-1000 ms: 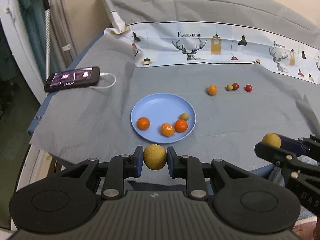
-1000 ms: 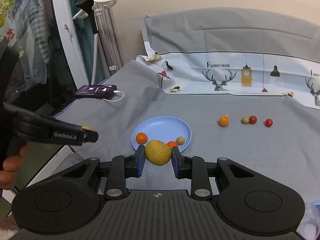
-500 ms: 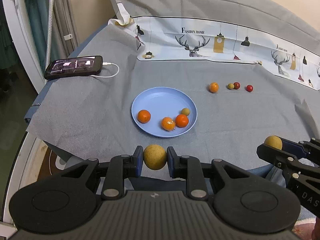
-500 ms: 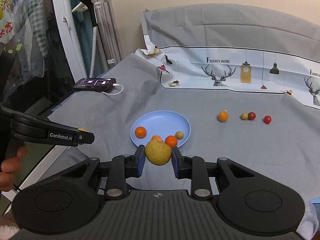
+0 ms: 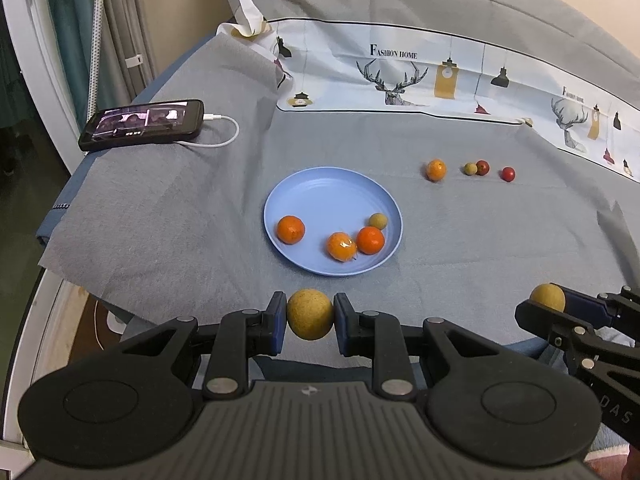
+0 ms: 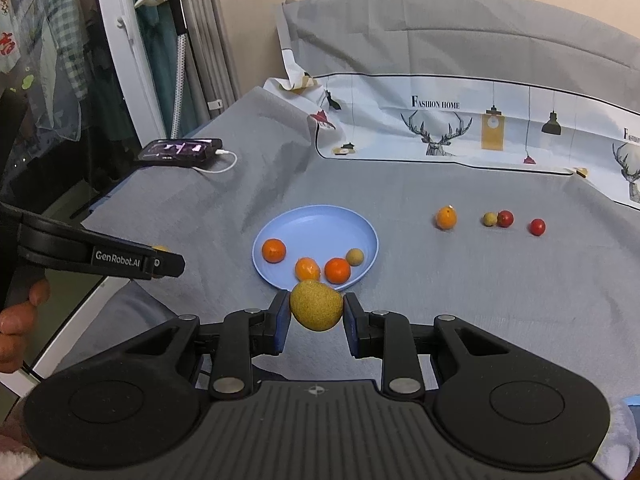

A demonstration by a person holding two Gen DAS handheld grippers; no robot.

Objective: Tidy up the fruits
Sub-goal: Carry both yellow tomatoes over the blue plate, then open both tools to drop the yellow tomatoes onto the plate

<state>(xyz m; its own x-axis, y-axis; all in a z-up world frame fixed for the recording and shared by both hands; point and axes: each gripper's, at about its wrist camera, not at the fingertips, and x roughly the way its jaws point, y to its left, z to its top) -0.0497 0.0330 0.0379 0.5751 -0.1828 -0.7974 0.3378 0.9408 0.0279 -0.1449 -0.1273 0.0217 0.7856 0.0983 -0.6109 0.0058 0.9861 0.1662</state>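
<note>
Left tool [image 5: 309, 315] clamped on a yellow fruit [image 5: 309, 313]; right tool [image 6: 317, 311] clamped on another [image 6: 316, 305] (both before the blue plate [image 5: 316, 188], above the grey-sheeted bed [image 5: 480, 240]).

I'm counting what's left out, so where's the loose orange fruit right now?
In both wrist views the loose orange fruit lies on the grey cloth, beyond and right of the blue plate, left of three smaller fruits.

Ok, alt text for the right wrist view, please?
The right tool grips a yellow-brown fruit just short of a blue plate holding four fruits on a grey cloth. Four more fruits lie farther right; the left tool juts in from the left.
</note>
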